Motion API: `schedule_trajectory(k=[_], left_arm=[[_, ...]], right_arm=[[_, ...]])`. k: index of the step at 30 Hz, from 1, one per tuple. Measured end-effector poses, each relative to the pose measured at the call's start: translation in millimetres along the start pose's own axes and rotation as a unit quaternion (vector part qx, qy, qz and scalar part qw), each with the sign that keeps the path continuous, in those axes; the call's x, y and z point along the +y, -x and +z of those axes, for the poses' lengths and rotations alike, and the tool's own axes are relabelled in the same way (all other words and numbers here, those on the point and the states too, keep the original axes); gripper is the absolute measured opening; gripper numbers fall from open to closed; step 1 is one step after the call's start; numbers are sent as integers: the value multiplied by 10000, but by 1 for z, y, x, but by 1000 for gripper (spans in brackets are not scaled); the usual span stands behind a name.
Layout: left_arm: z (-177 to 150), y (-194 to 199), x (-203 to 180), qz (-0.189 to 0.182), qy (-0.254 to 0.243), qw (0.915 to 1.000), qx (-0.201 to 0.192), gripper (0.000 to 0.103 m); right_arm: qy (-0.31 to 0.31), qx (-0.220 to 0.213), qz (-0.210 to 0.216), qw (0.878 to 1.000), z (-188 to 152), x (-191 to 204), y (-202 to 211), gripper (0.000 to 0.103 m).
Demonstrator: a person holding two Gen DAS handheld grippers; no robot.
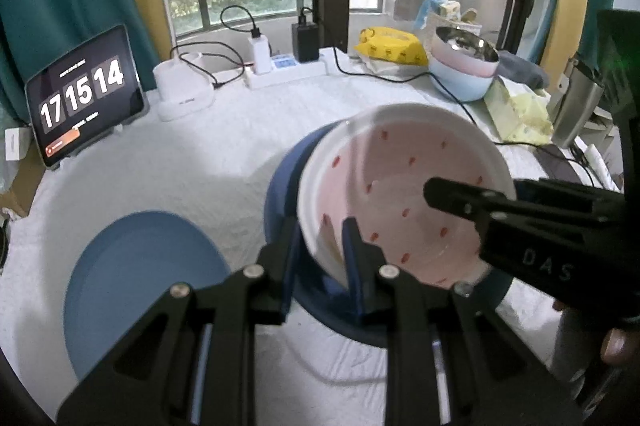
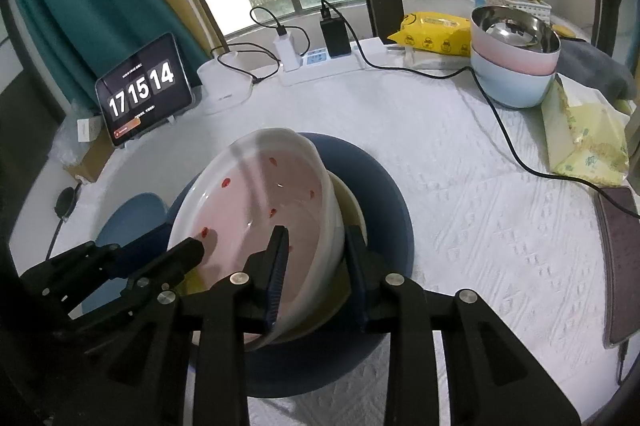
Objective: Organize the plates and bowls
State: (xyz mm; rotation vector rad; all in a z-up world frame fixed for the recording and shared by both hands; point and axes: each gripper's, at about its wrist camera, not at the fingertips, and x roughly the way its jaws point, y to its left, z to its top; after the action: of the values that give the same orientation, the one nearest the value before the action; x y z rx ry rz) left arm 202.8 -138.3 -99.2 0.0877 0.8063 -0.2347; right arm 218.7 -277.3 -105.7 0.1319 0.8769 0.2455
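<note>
A white bowl with a pink inside and red spots [image 1: 404,186] [image 2: 260,202] is held tilted above a dark blue plate [image 1: 288,178] [image 2: 384,194]. My left gripper [image 1: 320,258] is shut on the bowl's near-left rim. My right gripper [image 2: 316,266] is shut on its right rim and also shows in the left wrist view [image 1: 440,194]. A yellowish dish [image 2: 352,210] lies on the dark blue plate under the bowl. A lighter blue plate [image 1: 140,286] [image 2: 132,214] lies flat to the left.
Stacked pink and light blue bowls with a steel bowl on top [image 1: 464,66] [image 2: 516,58] stand at the back right. A tablet clock [image 1: 84,94], a white lamp base [image 1: 184,90], a power strip [image 2: 320,62], cables, a yellow wipes pack [image 2: 436,34] and a tissue pack [image 2: 584,138] surround the white cloth.
</note>
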Motion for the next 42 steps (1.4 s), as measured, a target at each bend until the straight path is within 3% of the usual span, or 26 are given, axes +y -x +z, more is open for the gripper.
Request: schedule_trajectory(k=[10,13,31,42], left_arm=[[0,4,4,-43,29,10000,-49,23],[1,5,5,-74,42,9999,-78,23],[11,27,32,-35,318,9989,-347,24],[8,13,43,47,462,9988,-126,25]], right_arm=[[89,-3,-34,10000,1,5,5,41],[317,-155,-311,9989,2,12,13,57],[302,-315,-457,9980,13,8,29,57],[49,-345,-500,9981,14,-20,32,57]])
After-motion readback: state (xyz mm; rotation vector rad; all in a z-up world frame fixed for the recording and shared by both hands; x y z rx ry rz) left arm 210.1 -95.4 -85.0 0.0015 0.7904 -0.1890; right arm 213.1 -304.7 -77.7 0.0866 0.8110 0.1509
